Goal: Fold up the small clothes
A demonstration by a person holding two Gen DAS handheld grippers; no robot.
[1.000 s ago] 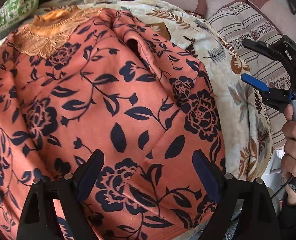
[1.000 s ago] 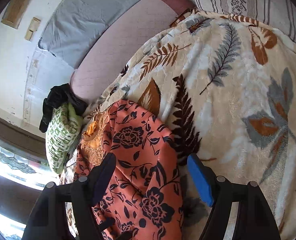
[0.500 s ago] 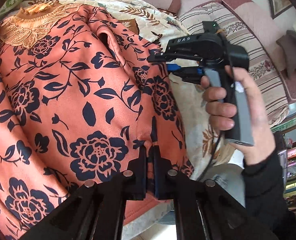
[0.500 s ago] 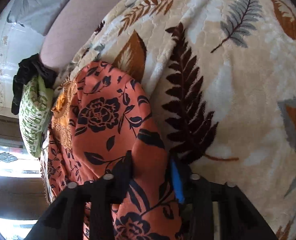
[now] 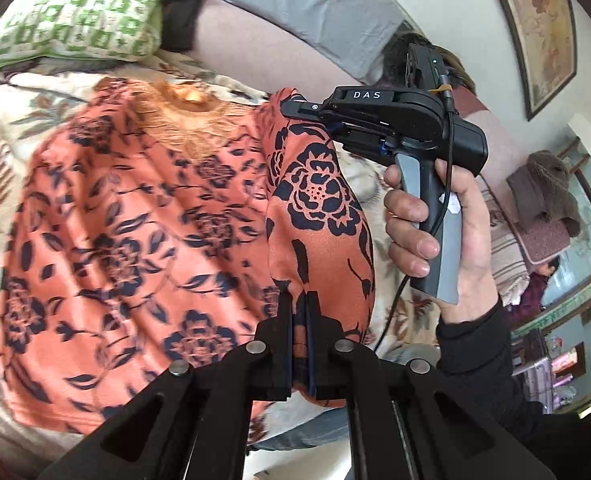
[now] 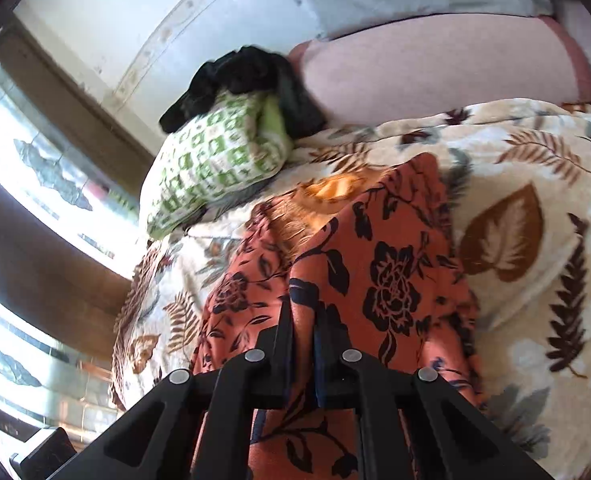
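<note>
Both grippers, left point(image 5: 299, 300) & right point(image 6: 304, 316), fingers clamped on soft orange floral top point(image 5: 135, 240), raised edge draped.

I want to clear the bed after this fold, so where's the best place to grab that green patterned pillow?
Take the green patterned pillow by its lower corner, coming from the blanket side. That end lies free, while the far end is tucked under a black garment against the backrest.

Motion blurs the orange floral garment point(image 5: 127, 240); its lower hem runs behind the left gripper point(image 5: 299, 304), out of frame.
</note>
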